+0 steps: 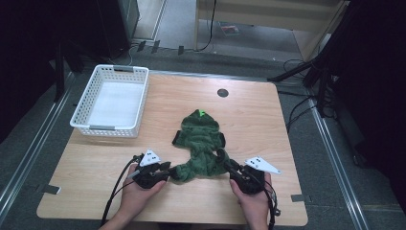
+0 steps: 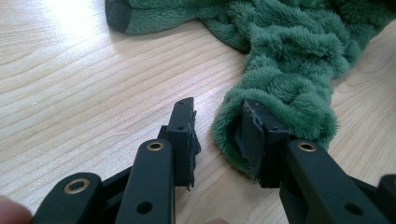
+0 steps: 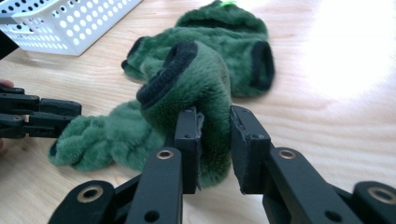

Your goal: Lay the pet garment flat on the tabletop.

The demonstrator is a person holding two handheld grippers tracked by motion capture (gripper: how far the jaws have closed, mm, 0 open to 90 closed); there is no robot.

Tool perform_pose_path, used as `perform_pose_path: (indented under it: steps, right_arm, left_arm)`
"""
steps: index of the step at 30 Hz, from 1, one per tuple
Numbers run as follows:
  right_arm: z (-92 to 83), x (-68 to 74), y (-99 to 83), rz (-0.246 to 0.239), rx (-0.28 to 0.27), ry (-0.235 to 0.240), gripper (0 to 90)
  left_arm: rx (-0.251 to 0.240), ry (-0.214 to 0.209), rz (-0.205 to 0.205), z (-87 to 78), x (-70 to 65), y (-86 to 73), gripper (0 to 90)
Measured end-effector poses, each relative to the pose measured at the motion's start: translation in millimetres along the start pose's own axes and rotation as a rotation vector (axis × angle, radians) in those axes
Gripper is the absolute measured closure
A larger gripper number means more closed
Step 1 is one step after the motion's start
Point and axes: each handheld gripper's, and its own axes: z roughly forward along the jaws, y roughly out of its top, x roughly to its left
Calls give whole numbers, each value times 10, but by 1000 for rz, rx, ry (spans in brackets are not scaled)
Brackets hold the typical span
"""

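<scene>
A green fleece hooded garment [image 1: 198, 136] with black cuffs lies crumpled in the middle of the wooden table [image 1: 91, 163]. My right gripper [image 1: 229, 165] is at its near right end. In the right gripper view the right gripper [image 3: 215, 116] is shut on a sleeve [image 3: 196, 79] that stands up, black cuff on top. My left gripper [image 1: 168, 168] is at the near left end. In the left gripper view the left gripper [image 2: 217, 109] is open: the garment [image 2: 289, 60] ends against one jaw and bare table shows in the gap. The left gripper [image 3: 46, 114] also lies level at the left of the right gripper view.
A white perforated basket [image 1: 112, 72] stands at the table's back left and shows again [image 3: 70, 28] in the right gripper view. A black round cap [image 1: 222, 93] sits in the tabletop near the back edge. Cables trail off the near edge from both grippers.
</scene>
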Motion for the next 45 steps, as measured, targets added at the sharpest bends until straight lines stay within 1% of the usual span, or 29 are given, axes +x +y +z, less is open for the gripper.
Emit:
perform_pose_path:
  steps: [3,5,8,10,12,15,17,18,19,20,21,22,23,25,27,29,30,32,33,34,35,36,38,39,41,42,43,44,45]
  right_arm:
    - [-89,-73,-39,19,-8,-23,670]
    - [-162,-122,-63,36,-19,-40,651]
    - [-300,-186,-80,49,-54,-53,619]
    - [-387,-221,-79,51,-77,-69,608]
    - [-429,-245,-71,49,-90,-77,603]
    - [-359,-249,-38,31,-71,-68,593]
    - [-241,-216,-6,-18,-24,-50,564]
    - [-168,-201,4,-50,5,-39,553]
    - [-99,-186,5,-77,22,-34,547]
    - [-39,-174,-3,-95,37,-36,541]
    - [24,-165,-18,-96,61,-36,543]
    - [53,-165,-30,-101,68,-35,546]
    - [81,-162,-50,-99,84,-31,553]
    - [102,-164,-79,-96,111,-26,576]
    - [110,-173,-123,-86,143,-30,614]
    - [105,-180,-166,-63,174,-27,636]
    - [102,-174,-185,-59,190,-19,649]
    - [96,-146,-224,-62,217,-17,662]
    - [87,-131,-239,-68,220,-12,662]
    - [79,-113,-244,-67,225,-10,663]
    - [73,-96,-246,-72,229,-9,663]
    - [67,-79,-244,-77,230,-10,661]
    - [33,-45,-225,-86,210,2,652]
    - [3,-27,-200,-94,183,11,643]
    - [-68,-10,-125,-113,104,17,605]
    - [-88,-20,-88,-123,73,1,571]
    - [-79,-73,-47,-117,39,-68,491]
    - [-79,-73,-47,-117,39,-68,491]
    - [-51,-119,-45,-100,48,-90,479]
  left_arm:
    - [-1,3,0,0,0,0,658]
    - [0,2,-4,-2,4,0,657]
    - [-6,0,-10,-11,20,-1,653]
    - [-11,-5,-27,-18,38,-2,639]
    - [-25,-15,-43,-39,55,-1,629]
    - [-41,-23,-48,-59,45,9,601]
    - [-43,-25,-38,-65,25,16,561]
    - [-41,-26,-42,-67,12,20,530]
    - [-45,-42,-57,-69,7,21,501]
    - [-50,-54,-66,-70,-7,22,473]
    - [-54,-53,-63,-68,-30,23,449]
    - [-54,-47,-36,-65,-74,26,444]
    - [-52,-43,-22,-59,-107,26,438]
    - [-36,-47,15,-30,-187,18,433]
    - [-14,-34,36,2,-221,9,461]
    - [-3,-24,38,9,-213,12,521]
    - [0,-14,39,7,-205,14,565]
    - [23,34,70,7,-194,8,697]
    - [38,48,76,10,-181,3,748]
    - [43,44,69,9,-161,0,793]
    - [46,41,61,5,-144,4,809]
    - [45,47,62,6,-138,8,820]
    - [44,61,55,2,-126,12,823]
    - [42,66,52,-9,-112,15,822]
    - [29,75,44,-25,-77,17,823]
    - [28,80,40,-31,-58,18,831]
    - [28,76,35,-36,-39,20,852]
    - [27,71,28,-39,-22,22,852]
    - [26,64,22,-44,-10,23,862]
